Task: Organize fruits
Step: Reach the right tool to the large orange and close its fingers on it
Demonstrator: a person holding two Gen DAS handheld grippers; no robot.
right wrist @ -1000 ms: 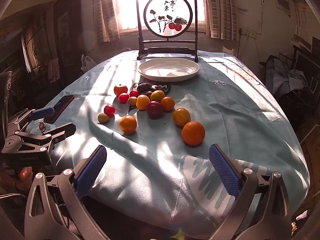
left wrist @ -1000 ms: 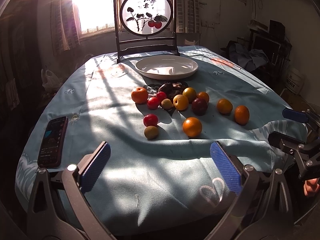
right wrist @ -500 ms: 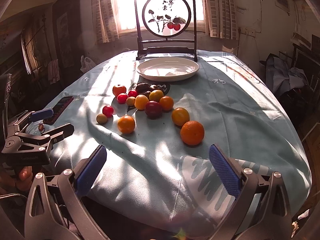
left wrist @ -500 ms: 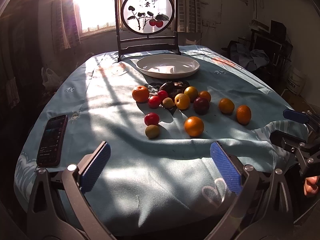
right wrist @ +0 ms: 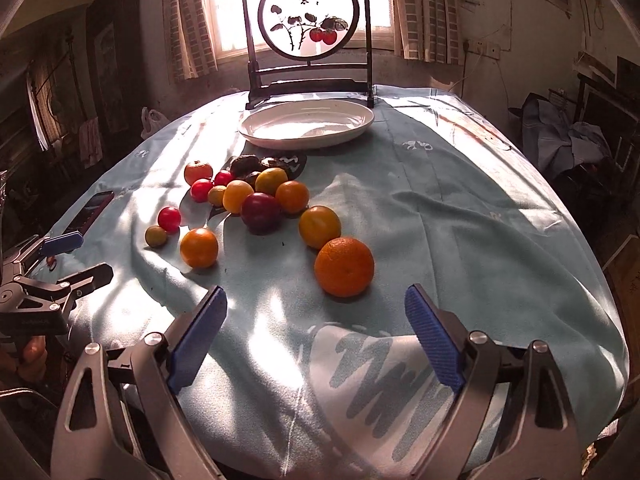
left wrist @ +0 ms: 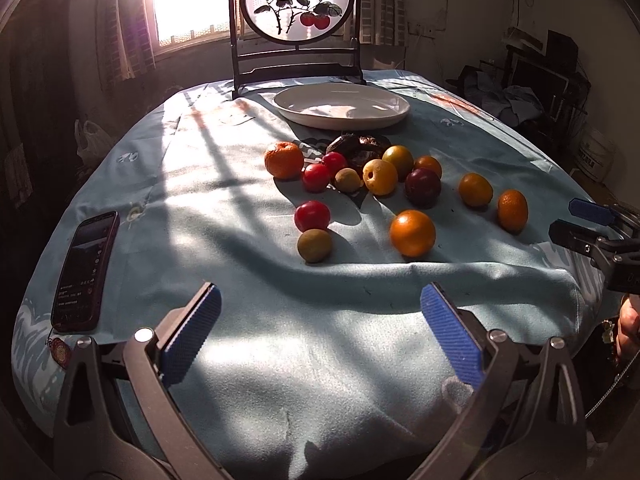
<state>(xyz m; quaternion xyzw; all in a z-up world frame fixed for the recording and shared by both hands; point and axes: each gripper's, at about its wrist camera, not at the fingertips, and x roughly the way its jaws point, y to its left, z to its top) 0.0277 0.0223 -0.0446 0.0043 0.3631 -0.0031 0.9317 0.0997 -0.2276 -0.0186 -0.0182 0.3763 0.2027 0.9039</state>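
Both grippers have come in lower and closer to the table's near edge than a second ago, so the scattered fruit looms larger in each wrist view while nothing on the cloth has shifted. The right gripper (right wrist: 316, 316), its blue pads narrower apart than before, is closing its jaws on empty air just short of the large orange (right wrist: 344, 266) nearest it; no fruit sits between them. The left gripper (left wrist: 320, 320) stands spread wide and holds nothing, tilted down toward the pale blue tablecloth (left wrist: 200, 184) short of another orange (left wrist: 413, 233) and a small green fruit (left wrist: 314, 245). The rest of the fruit (red, yellow, a dark plum (left wrist: 423, 186)) lies clustered mid-table, well short of the empty white plate (left wrist: 304, 114) in front of the painted screen (left wrist: 298, 2). A phone (left wrist: 86, 270) lies at the left edge.
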